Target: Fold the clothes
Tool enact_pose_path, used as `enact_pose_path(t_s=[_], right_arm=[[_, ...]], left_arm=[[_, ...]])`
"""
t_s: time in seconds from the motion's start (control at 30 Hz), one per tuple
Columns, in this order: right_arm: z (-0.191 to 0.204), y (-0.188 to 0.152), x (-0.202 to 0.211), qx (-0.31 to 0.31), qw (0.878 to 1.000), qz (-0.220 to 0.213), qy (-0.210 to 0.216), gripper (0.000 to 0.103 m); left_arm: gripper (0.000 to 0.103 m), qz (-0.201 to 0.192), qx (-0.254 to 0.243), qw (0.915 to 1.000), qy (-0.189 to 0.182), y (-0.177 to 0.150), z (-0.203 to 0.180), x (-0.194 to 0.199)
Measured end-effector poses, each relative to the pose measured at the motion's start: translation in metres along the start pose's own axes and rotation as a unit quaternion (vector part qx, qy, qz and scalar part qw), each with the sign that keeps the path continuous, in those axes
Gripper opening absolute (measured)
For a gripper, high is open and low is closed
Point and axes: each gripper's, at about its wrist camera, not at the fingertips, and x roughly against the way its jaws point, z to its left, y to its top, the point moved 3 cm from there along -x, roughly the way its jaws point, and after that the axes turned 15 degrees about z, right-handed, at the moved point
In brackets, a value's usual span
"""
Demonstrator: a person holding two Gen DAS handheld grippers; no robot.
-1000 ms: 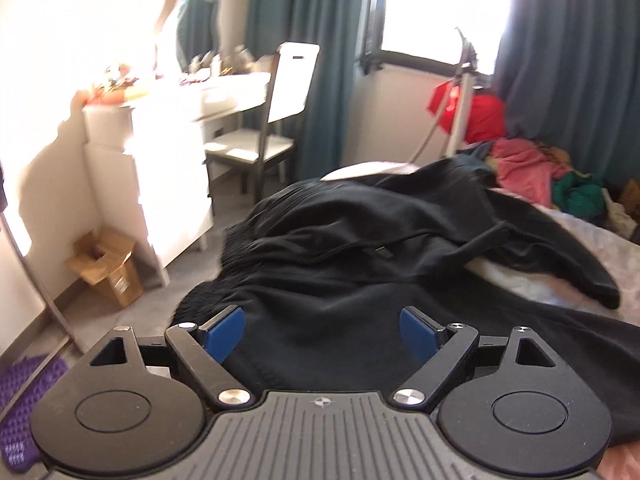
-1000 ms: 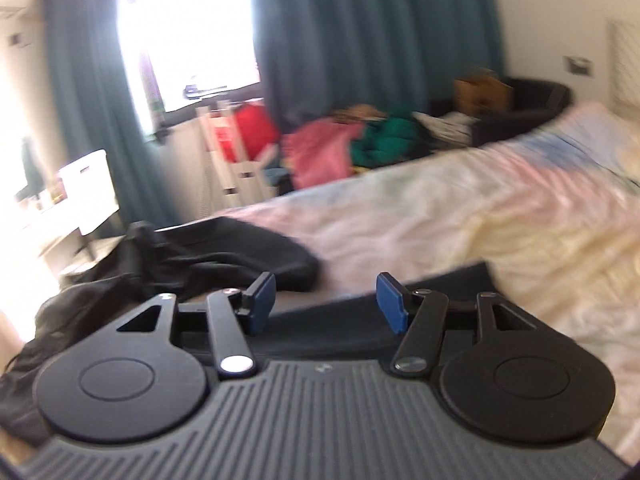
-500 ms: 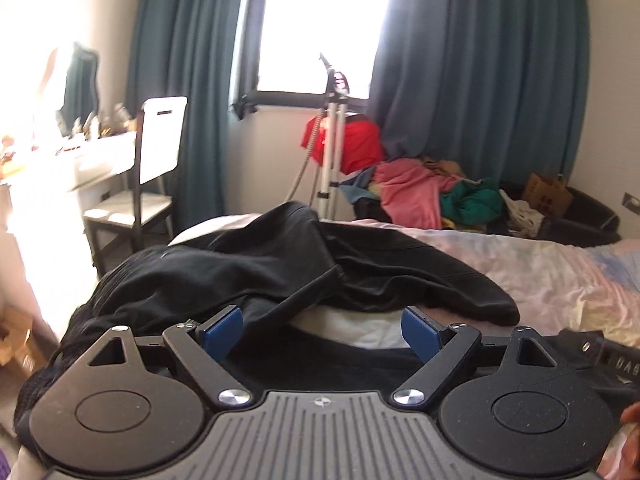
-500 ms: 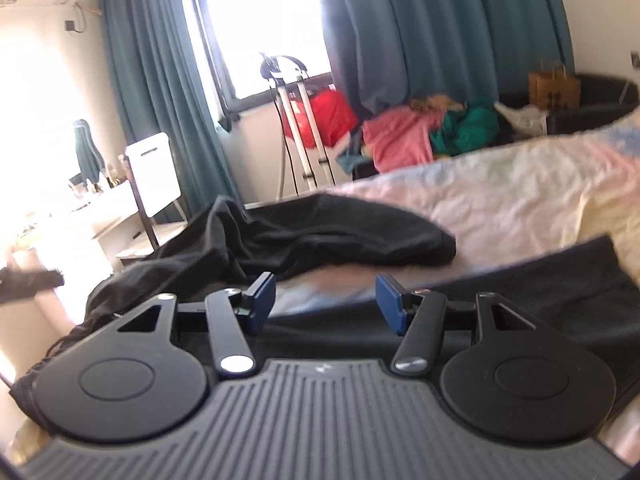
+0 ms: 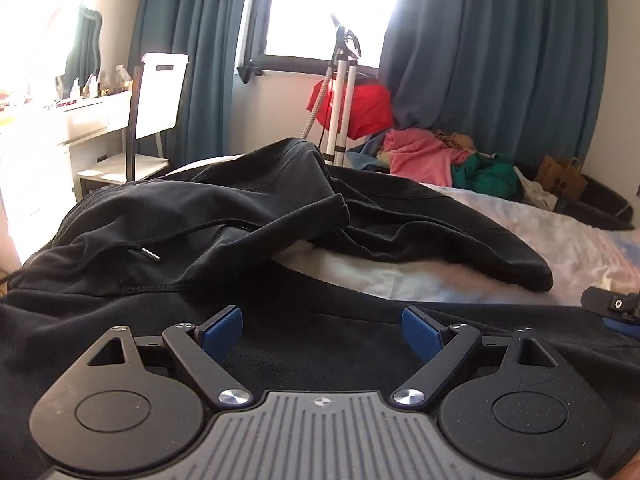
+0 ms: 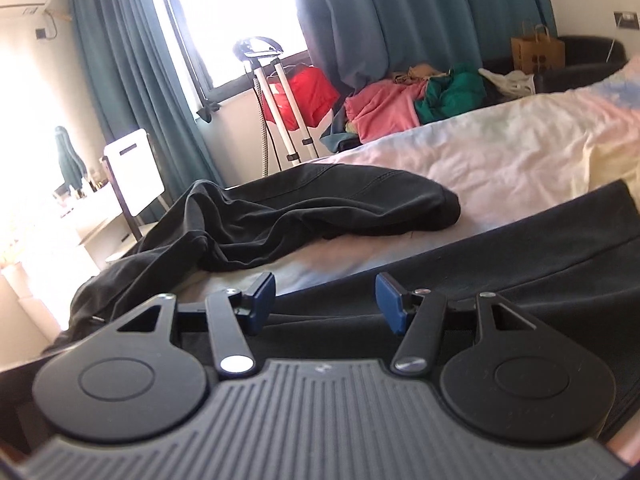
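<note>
My left gripper and my right gripper both hover low over the near edge of black trousers, each with its blue pads spread apart and nothing between them. The trousers lie across the bed, on its pale patterned cover: the waistband end, with its drawcord tip showing, is bunched in a heap toward the left; one leg runs out to the right and ends on the cover; a second, flatter span of black cloth stretches beneath both sets of fingers. In the left view, the tip of the right gripper appears at the far right edge, just above that span. I judge the folding barely begun: no crease or stacked layer is visible, the legs lie apart, not one upon the other, and the waist remains rumpled. What is left, as I read it, is nearly everything: taking hold of the near edge, straightening the garment, laying leg on leg, then folding lengthwise. A further pile of pink and green clothes waits beyond the bed, below the curtains.
</note>
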Motion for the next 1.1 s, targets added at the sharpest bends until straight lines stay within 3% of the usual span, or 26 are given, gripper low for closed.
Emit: enact_pose_path(t_s=[0.07, 0.17, 0.27, 0.33, 0.4, 0.57, 0.67, 0.8, 0.87, 0.93, 1.0, 1.07, 1.1], right_arm=[[-0.002, -0.002, -0.003, -0.016, 1.000, 0.006, 0.016, 0.059], [-0.015, 0.009, -0.023, -0.088, 0.992, 0.050, 0.080, 0.060], [-0.040, 0.029, -0.057, -0.206, 0.963, 0.089, 0.150, 0.060], [-0.056, 0.045, -0.079, -0.267, 0.939, 0.075, 0.203, 0.060], [-0.066, 0.063, -0.102, -0.296, 0.929, 0.071, 0.210, 0.070], [-0.072, 0.093, -0.164, -0.326, 0.923, 0.080, 0.186, 0.072], [-0.077, 0.100, -0.205, -0.372, 0.901, 0.092, 0.202, 0.072], [-0.082, 0.109, -0.241, -0.420, 0.884, 0.064, 0.195, 0.073], [-0.084, 0.117, -0.250, -0.420, 0.888, 0.049, 0.182, 0.073], [-0.088, 0.124, -0.254, -0.415, 0.898, 0.031, 0.144, 0.063], [-0.094, 0.131, -0.255, -0.406, 0.909, 0.031, 0.093, 0.023], [-0.099, 0.139, -0.257, -0.398, 0.915, 0.049, 0.050, 0.019], [-0.094, 0.150, -0.249, -0.366, 0.930, 0.036, 0.025, 0.015]], left_arm=[[0.089, -0.003, -0.001, 1.0000, 0.003, -0.002, 0.000, -0.001], [0.089, -0.002, 0.012, 0.9999, 0.009, -0.006, 0.007, 0.000], [0.089, 0.014, 0.039, 0.9991, -0.005, -0.006, 0.014, -0.003], [0.089, 0.030, 0.054, 0.9978, -0.021, -0.005, 0.017, -0.004], [0.089, 0.037, 0.064, 0.9966, -0.035, -0.006, 0.021, -0.004], [0.089, 0.037, 0.069, 0.9949, -0.063, -0.008, 0.028, -0.015], [0.089, 0.056, 0.085, 0.9913, -0.083, -0.006, 0.035, -0.029], [0.089, 0.080, 0.110, 0.9836, -0.118, -0.006, 0.045, -0.049], [0.089, 0.080, 0.121, 0.9808, -0.130, -0.007, 0.051, -0.057], [0.089, 0.074, 0.129, 0.9792, -0.137, -0.006, 0.056, -0.064], [0.089, 0.073, 0.142, 0.9759, -0.149, -0.005, 0.061, -0.069], [0.089, 0.067, 0.151, 0.9732, -0.159, -0.003, 0.066, -0.070], [0.089, 0.064, 0.155, 0.9722, -0.163, -0.003, 0.068, -0.070]])
